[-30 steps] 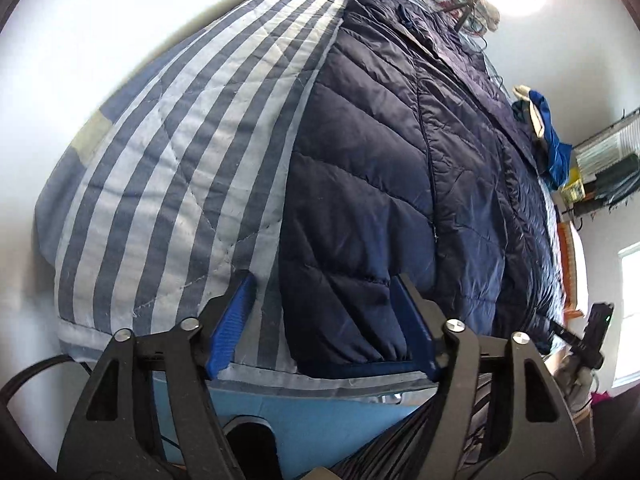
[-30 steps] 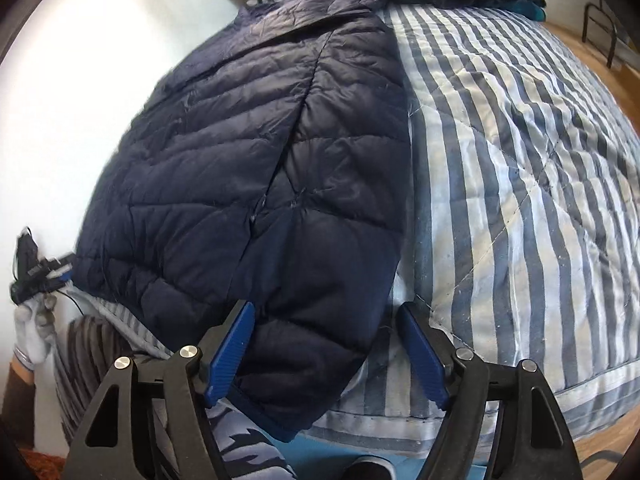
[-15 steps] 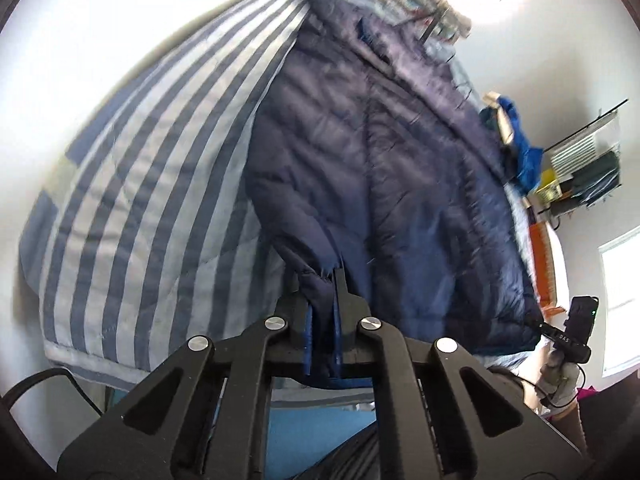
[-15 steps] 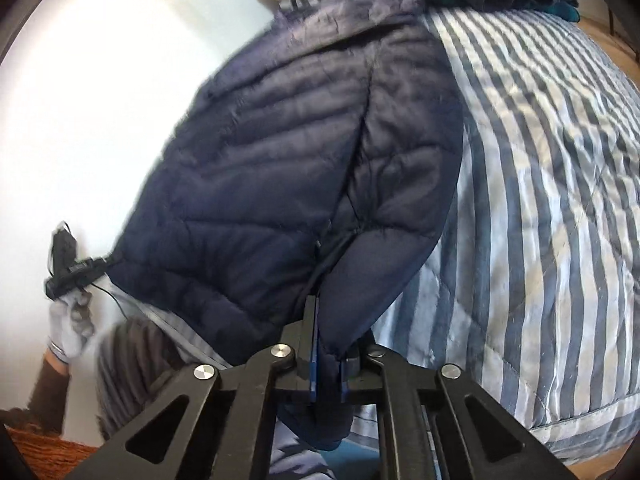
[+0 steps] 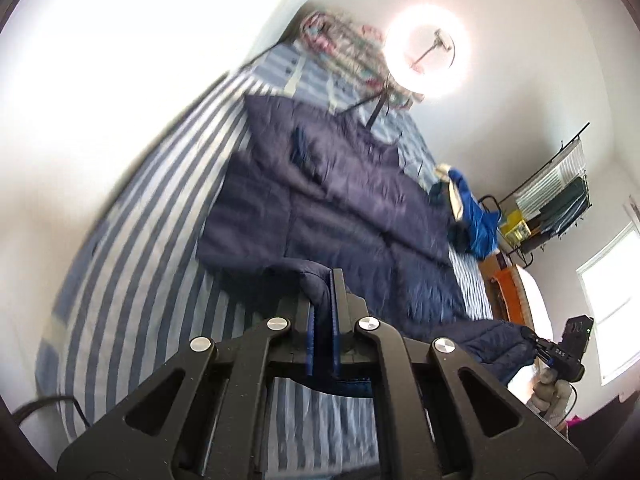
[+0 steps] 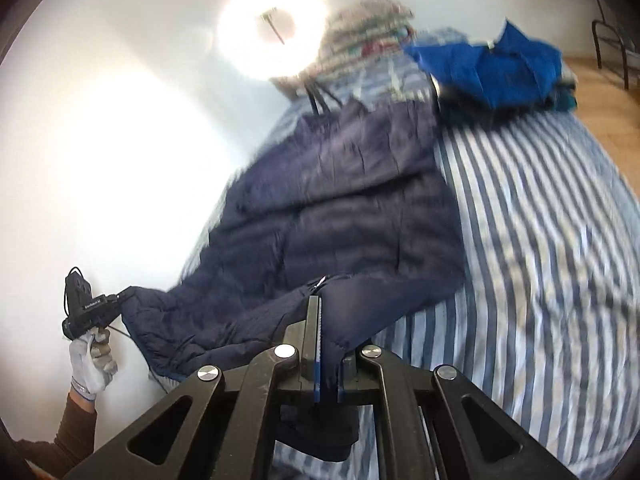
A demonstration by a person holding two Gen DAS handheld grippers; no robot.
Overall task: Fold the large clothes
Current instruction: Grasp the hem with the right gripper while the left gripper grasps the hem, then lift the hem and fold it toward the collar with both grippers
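We hold a navy quilted jacket [image 5: 344, 216] by its bottom hem over a bed covered with a blue-and-white striped quilt [image 5: 132, 264], the garment's upper part lying flat on the quilt toward the head of the bed. At left, our left gripper [image 5: 322, 292] is clamped tight on one hem corner, the fabric pinched between its blue pads and raised off the bed; in the right wrist view that gripper [image 6: 120, 298] sits in a white-gloved left hand [image 6: 92, 360]. At right, our right gripper [image 6: 324, 320] is likewise closed on the other hem corner near the zipper end, cloth bunched between its jaws and hanging below them. A pile of bright blue clothing [image 6: 492, 68] lies on the far right of the bed, and a ring light [image 6: 272, 28] glows against the white wall.
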